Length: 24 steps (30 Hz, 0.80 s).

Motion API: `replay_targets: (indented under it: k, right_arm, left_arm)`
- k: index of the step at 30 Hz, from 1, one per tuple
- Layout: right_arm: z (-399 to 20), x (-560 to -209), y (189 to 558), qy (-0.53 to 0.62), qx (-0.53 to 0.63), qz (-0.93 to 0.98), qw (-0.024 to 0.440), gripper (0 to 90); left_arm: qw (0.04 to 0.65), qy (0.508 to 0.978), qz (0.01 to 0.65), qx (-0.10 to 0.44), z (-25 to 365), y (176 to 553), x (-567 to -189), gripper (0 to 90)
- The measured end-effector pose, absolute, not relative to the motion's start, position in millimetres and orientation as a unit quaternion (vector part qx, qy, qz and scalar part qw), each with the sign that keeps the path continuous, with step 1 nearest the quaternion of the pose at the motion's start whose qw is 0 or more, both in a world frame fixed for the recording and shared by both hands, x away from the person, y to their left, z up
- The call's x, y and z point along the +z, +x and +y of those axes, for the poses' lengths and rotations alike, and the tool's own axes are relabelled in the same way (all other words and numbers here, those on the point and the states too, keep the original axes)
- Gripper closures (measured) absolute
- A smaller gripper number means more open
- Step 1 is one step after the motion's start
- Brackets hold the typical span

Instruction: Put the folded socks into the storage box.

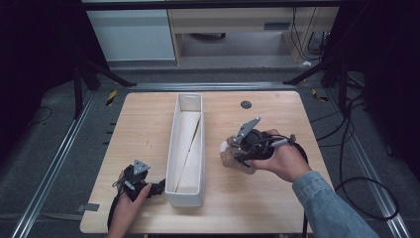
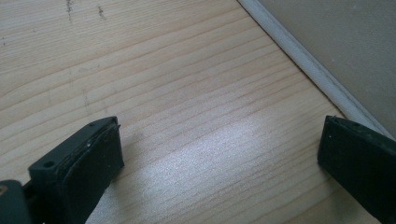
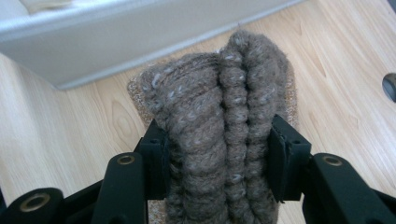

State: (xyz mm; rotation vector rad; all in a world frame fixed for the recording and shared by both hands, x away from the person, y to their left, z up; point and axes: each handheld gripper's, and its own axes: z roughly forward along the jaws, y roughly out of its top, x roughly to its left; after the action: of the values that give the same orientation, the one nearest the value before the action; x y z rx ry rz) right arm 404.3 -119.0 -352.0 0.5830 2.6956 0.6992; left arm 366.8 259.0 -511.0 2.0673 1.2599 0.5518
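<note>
At the near left edge of the worktop (image 1: pixel 257 198), the left gripper (image 1: pixel 157 188) is resting low with its jaws spread wide over bare wood, just beside the white trough (image 1: pixel 185 196). Farther in on the right, the right gripper (image 3: pixel 218 154) is squeezing a brown knitted bundle (image 3: pixel 224 107) between its jaws, near the trough's long side. Beyond it, a small dark disc (image 1: pixel 246 104) is lying near the far edge.

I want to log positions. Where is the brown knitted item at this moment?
In the high view the brown knitted item is right of the long white box, clamped by the right gripper just over the wooden table.
</note>
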Motion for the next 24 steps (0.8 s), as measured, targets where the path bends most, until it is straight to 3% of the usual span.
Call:
replay_targets:
  k: [24]
  right_arm:
    - [-101,-324,397,0.192,0.258,0.934,0.156,50.3]
  left_arm:
    - [0.322,0.788,0.48,0.211,259,366,-511,0.0]
